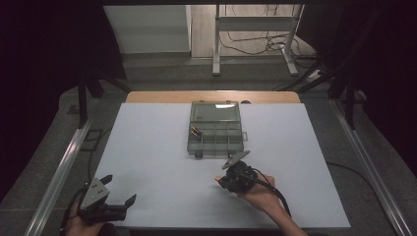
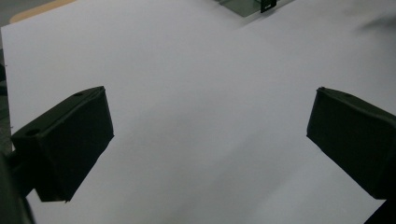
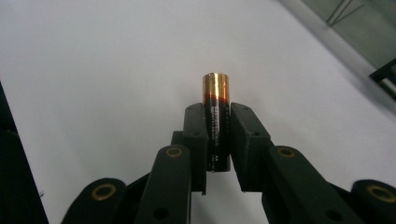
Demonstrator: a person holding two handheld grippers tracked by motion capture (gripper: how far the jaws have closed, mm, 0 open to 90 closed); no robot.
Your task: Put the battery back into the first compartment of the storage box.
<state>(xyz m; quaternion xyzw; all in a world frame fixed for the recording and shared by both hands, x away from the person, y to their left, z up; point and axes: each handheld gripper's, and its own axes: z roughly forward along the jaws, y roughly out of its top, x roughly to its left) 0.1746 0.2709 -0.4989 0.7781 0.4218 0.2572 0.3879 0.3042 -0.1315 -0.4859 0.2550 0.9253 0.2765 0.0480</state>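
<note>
My left claw idles with its jaws apart over the white tabletop. My right claw is clamped on a battery; the compartment box seemingly holds two already, more slots unfilled.

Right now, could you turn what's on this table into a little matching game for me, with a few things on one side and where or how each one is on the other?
Things:
1. battery
2. compartment box
3. left gripper
4. right gripper

States or places:
A. jaws wide apart over bare white sheet
B. lid open, at the far middle of the white sheet
C. clamped between two black jaws, copper end sticking out
D. jaws shut on a small cylinder

Pairs: 1-C, 2-B, 3-A, 4-D
</note>
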